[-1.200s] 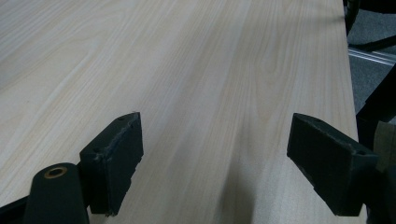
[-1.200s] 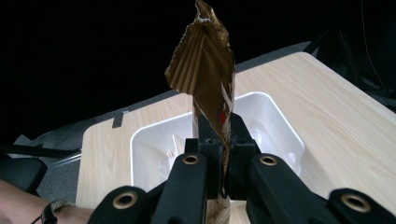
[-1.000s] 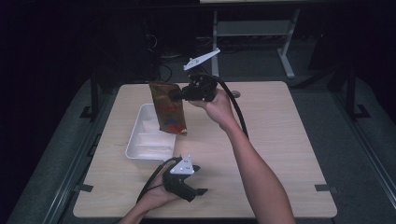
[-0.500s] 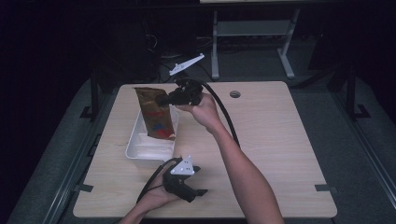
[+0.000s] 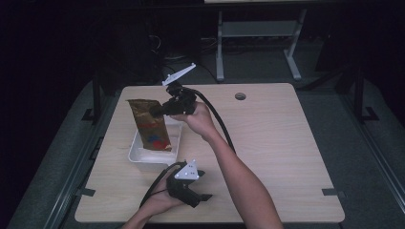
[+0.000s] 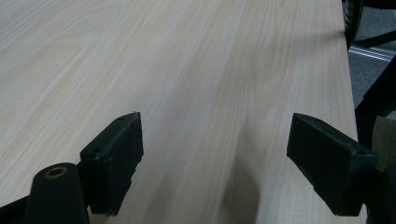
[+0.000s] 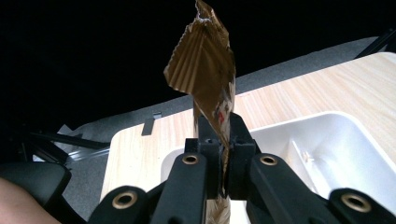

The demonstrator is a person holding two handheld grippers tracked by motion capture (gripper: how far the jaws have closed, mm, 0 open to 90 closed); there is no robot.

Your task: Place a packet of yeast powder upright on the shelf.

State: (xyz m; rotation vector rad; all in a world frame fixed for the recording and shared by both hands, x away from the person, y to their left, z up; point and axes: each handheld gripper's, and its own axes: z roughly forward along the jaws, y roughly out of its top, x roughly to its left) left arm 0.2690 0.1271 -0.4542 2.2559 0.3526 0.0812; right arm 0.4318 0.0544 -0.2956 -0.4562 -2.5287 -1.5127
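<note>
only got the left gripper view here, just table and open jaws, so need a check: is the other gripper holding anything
Observer: Yes, the right gripper is shut on a brown packet.
Operator: where's the packet over
Observer: Over the white tray, its lower end hanging down into it.
Operator: anything in the tray
Observer: In the right gripper view the part of the tray that shows looks bare apart from a few crumbs.
</note>
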